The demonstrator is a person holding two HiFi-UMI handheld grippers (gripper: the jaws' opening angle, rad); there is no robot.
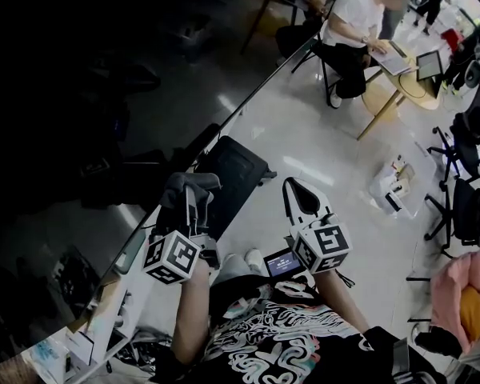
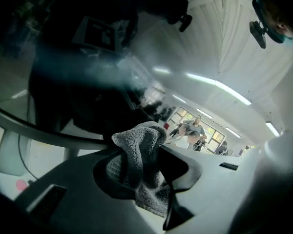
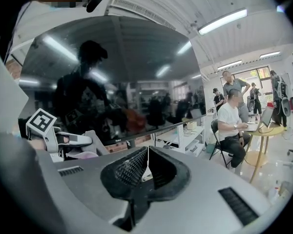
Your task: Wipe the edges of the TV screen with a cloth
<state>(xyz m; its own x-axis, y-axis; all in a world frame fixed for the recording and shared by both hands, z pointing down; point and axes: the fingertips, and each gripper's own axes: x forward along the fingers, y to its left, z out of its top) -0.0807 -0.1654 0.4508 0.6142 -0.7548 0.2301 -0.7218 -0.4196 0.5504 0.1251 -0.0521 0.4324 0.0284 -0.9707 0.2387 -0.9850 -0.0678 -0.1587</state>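
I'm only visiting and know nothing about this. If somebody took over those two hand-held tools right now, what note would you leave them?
Left tool: shut on the grey cloth, held close to the TV screen near its edge. Whether it touches can't be told.
Right tool: shut, empty, beside the left one and off the screen.
Done: the cloth is gripped and at the screen. How much of the edge is wiped doesn't show.
Left: run the cloth along the screen's edges.

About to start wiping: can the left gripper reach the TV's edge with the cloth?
Probably yes: the left gripper holds the cloth close beside the TV's edge, nothing visibly between them.
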